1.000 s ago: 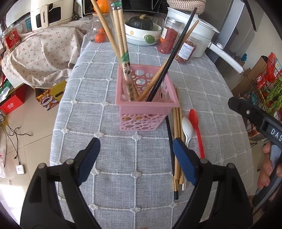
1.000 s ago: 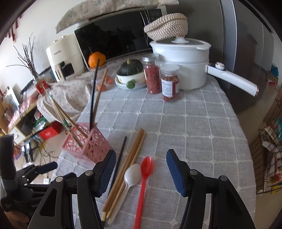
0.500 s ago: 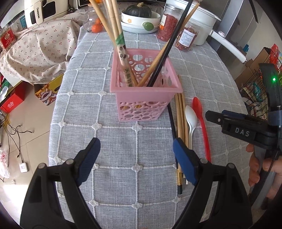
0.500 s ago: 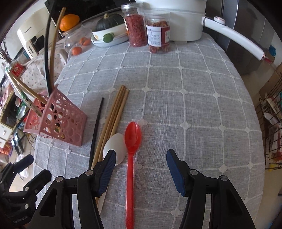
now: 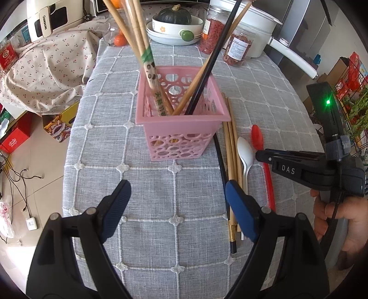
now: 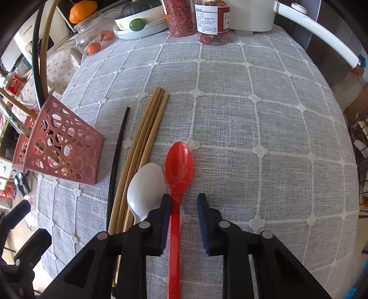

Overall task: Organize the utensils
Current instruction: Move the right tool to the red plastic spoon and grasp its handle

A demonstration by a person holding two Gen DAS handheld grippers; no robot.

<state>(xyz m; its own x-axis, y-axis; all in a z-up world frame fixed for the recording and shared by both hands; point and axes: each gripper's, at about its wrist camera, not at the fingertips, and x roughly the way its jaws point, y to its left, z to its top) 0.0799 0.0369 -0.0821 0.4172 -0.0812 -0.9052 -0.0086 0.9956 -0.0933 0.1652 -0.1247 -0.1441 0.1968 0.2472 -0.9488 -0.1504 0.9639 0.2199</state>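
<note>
A pink perforated basket (image 5: 181,128) stands on the grey checked tablecloth (image 5: 149,174) and holds several wooden chopsticks and a black one. To its right lie a black chopstick (image 6: 118,149), a bundle of wooden chopsticks (image 6: 147,133), a white spoon (image 6: 146,184) and a red spoon (image 6: 179,165). My right gripper (image 6: 184,200) is low over the cloth and its jaws are closing. The red spoon's handle runs between them against the left pad, with a gap to the right pad. My left gripper (image 5: 177,191) hangs open over bare cloth in front of the basket.
At the table's far end stand two red-filled jars (image 6: 181,18), a bowl with a dark squash (image 5: 174,20) and a white pot with a long handle (image 5: 292,53). A floral cloth (image 5: 46,69) lies to the left, past the table edge. A wire rack (image 5: 354,108) stands to the right.
My right gripper has come down over the red spoon and its jaws have narrowed around the handle. The left gripper has stayed open in place.
</note>
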